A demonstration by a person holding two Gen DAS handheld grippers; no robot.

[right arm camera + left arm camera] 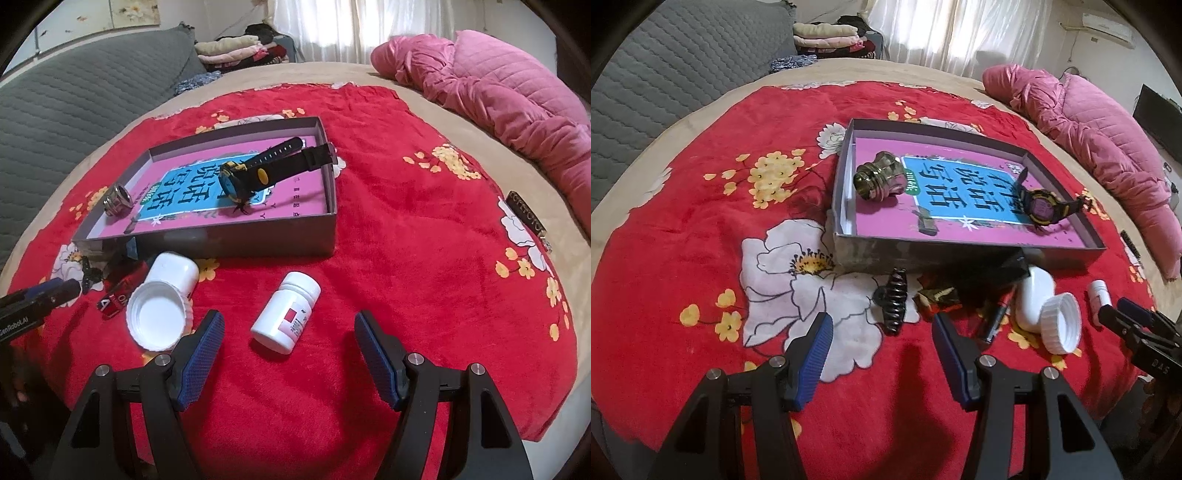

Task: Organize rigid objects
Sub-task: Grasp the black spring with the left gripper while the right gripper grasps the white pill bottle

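White pill bottle [286, 317] lies on its side on the red blanket [424, 258], just ahead of the right gripper [290, 356], jaws apart, nothing between them. Left gripper [882, 354] hangs open too, above a black hair claw [894, 306]. Beyond sits the grey box [258, 240], holding 1 watch [255, 173] and 1 metal fitting [118, 199].
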